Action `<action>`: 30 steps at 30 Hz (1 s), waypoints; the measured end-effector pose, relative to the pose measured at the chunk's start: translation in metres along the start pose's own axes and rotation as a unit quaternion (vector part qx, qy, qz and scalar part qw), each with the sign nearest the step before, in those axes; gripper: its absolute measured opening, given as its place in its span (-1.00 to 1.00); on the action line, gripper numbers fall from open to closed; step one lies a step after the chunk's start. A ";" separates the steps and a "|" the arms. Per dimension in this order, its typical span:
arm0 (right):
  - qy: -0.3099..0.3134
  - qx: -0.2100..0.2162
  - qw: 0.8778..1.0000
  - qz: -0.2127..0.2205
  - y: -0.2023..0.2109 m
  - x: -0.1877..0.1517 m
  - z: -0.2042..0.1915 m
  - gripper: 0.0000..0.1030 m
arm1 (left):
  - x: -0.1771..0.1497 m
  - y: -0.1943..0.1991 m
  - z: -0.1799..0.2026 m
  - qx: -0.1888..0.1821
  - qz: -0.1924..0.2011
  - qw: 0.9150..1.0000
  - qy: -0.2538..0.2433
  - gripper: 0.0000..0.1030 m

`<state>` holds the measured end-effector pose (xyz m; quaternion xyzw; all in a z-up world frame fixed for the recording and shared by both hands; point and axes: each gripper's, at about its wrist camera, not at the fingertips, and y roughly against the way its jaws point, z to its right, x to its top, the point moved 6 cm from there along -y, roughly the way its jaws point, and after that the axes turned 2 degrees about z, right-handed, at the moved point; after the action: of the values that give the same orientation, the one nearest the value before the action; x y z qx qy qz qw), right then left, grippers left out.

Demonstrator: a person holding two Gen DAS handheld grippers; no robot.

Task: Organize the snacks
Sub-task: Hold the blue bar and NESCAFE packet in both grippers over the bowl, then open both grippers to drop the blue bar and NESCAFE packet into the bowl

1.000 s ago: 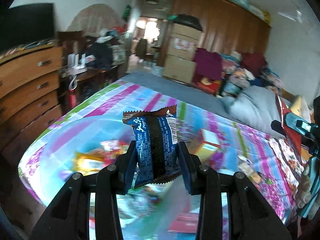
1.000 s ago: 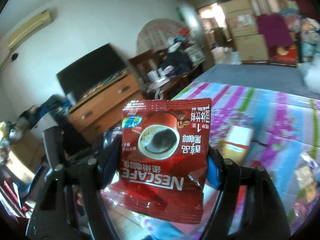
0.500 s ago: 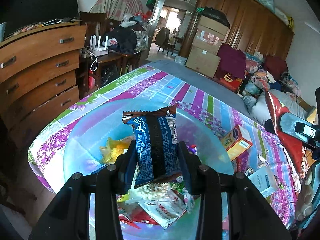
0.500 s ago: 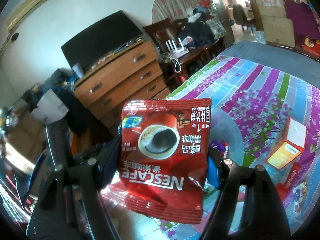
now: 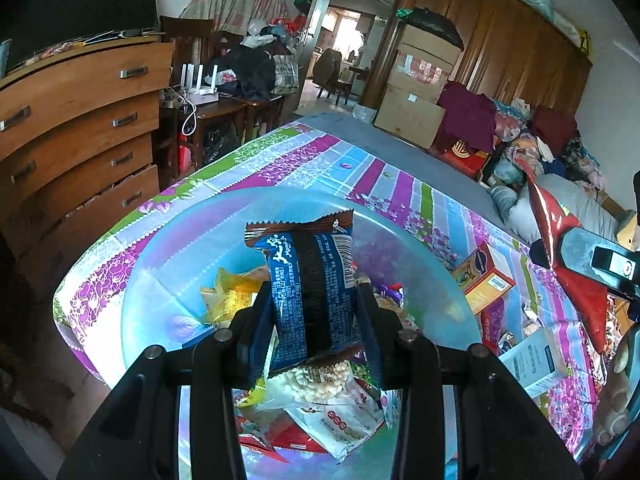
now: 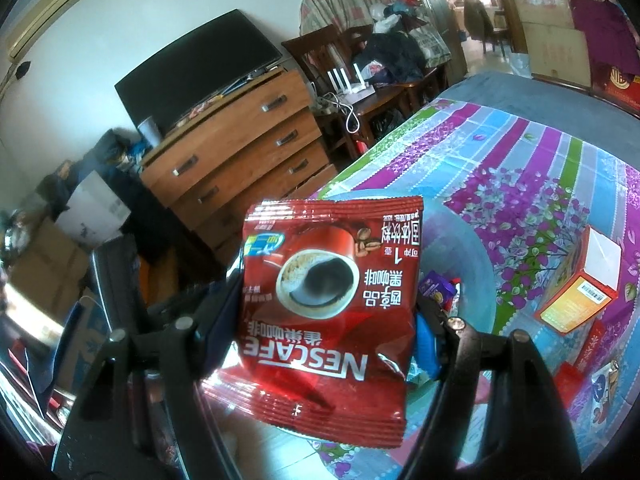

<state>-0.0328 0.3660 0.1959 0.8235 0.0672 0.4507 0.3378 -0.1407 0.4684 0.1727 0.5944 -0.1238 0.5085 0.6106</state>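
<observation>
My left gripper [image 5: 314, 312] is shut on a blue and brown snack packet [image 5: 310, 280], held upright over a pale blue translucent basin [image 5: 168, 264] that holds several wrapped snacks. My right gripper [image 6: 324, 312] is shut on a red Nescafe coffee sachet [image 6: 328, 300], which hangs just outside the basin's [image 6: 460, 236] left rim. In the left wrist view the red sachet [image 5: 560, 248] and the right gripper's body show at the right edge, above the tablecloth.
A flowered striped cloth [image 5: 360, 176] covers the table. An orange box [image 5: 482, 276], a white box [image 5: 532, 360] and loose packets lie right of the basin. A wooden chest of drawers [image 5: 76, 128] stands to the left, with a cluttered room behind.
Both grippers came down and forward over the basin in the first half second, then held still. Each keeps its packet.
</observation>
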 end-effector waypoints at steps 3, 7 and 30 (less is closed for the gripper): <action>0.000 0.000 1.000 -0.001 -0.001 0.000 0.000 0.42 | 0.000 0.000 0.000 -0.001 0.000 1.000 0.000 -0.21; -0.002 -0.001 1.000 -0.001 -0.002 0.000 0.000 0.42 | 0.001 -0.002 0.000 -0.001 -0.003 1.000 0.000 -0.21; -0.003 -0.003 1.000 -0.024 -0.006 -0.020 0.006 0.65 | -0.007 -0.003 -0.003 -0.004 -0.009 1.000 0.022 0.42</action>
<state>-0.0388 0.3595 0.1756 0.8222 0.0844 0.4399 0.3514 -0.1432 0.4686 0.1645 0.5817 -0.1069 0.5154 0.6201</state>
